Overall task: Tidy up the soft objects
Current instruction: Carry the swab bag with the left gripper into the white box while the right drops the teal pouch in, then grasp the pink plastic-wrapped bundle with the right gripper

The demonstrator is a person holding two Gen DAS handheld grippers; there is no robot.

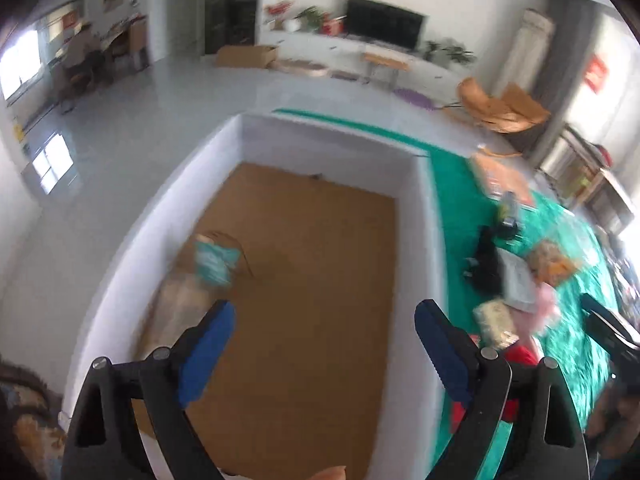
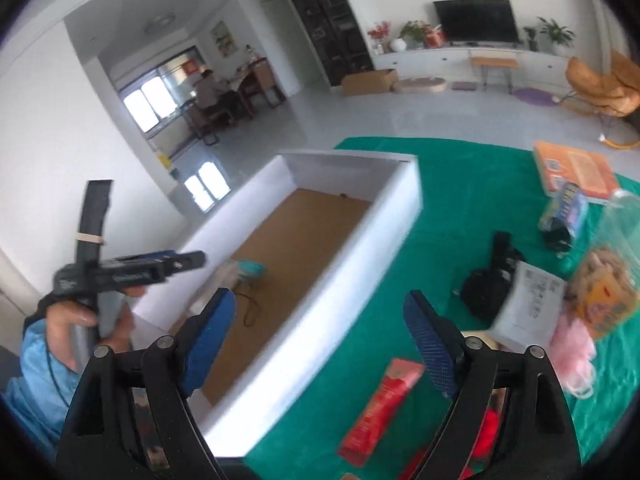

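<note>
Left gripper [image 1: 324, 344] hangs over the white box [image 1: 424, 216], jaws wide apart and gripping nothing. Right gripper [image 2: 320, 332] sits over the box's near wall and the green table [image 2: 440, 184], jaws spread too, nothing between them.

Inside the box, one teal packet [image 1: 216, 260] lies by the left wall on what looks like a clear bag, blurred; the rest of the brown floor is bare. So I'd judge this barely begun: one item in, plenty out.

Still on the table, nearest first: a red pouch [image 2: 380, 408] just beside the box, a pink fluffy thing [image 2: 572, 344] to the right, a black bundle [image 2: 488, 284] with a white paper [image 2: 528, 300] against it, a snack bag [image 2: 604, 296], then a blue packet [image 2: 568, 204] and an orange book [image 2: 576, 172] at the far edge. Which of those count as soft I can't fully tell; the pink one and the black bundle look like the likeliest candidates.
</note>
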